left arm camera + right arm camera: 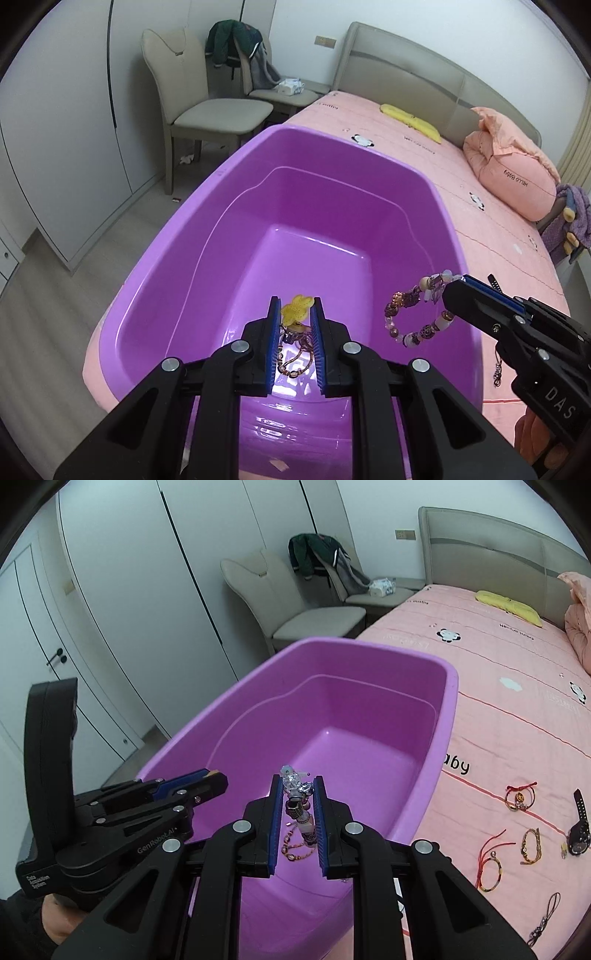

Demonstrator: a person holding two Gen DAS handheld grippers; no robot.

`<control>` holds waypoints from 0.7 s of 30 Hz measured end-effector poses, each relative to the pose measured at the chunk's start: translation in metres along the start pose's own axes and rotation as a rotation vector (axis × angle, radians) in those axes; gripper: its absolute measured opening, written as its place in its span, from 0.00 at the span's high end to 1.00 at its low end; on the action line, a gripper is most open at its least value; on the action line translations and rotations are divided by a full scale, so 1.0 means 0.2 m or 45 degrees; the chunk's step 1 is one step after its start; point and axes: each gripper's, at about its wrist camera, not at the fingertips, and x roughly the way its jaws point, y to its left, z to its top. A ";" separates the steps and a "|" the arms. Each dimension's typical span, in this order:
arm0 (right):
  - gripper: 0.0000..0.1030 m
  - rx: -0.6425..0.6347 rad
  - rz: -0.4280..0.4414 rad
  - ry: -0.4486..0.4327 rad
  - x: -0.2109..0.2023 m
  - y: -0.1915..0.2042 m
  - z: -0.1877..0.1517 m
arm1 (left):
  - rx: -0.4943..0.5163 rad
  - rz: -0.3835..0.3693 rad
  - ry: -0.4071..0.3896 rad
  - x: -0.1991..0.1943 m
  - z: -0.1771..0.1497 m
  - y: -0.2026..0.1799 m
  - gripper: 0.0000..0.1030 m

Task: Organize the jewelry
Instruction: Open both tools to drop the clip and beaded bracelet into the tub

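- Left hand-held gripper (295, 317) was clamped on a yellow charm chain (295, 312), right hand-held gripper (298, 794) on a beaded bracelet (295, 786), over the purple tub (207, 206).
- Judged step: carrying jewelry to the tub; next, releasing both. More pieces lay at three o'clock on the bed (517, 709).

A pink bed (517, 709) with things on it.
A purple tub (448, 716), bracelets (519, 799), a watch (578, 830) and a yellow pillow (508, 607) lie on it.

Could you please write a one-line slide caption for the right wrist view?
Right tongs clamp a beaded bracelet above the purple plastic tub, more bracelets waiting on the pink bedspread.
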 end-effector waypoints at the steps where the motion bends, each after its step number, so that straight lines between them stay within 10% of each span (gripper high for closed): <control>1: 0.85 -0.001 -0.011 0.019 0.02 0.00 0.00 | -0.002 0.006 0.009 0.01 0.00 0.01 0.84; 13: 0.78 -0.053 -0.097 0.115 0.14 0.03 0.01 | -0.001 0.092 0.079 0.07 0.00 0.04 0.83; 17: 0.66 -0.073 -0.133 0.071 0.09 0.02 0.01 | -0.026 0.134 0.045 0.03 0.00 0.06 0.35; 21: 0.65 -0.061 -0.134 0.058 0.06 -0.01 0.01 | -0.051 0.168 0.018 -0.02 0.01 0.09 0.24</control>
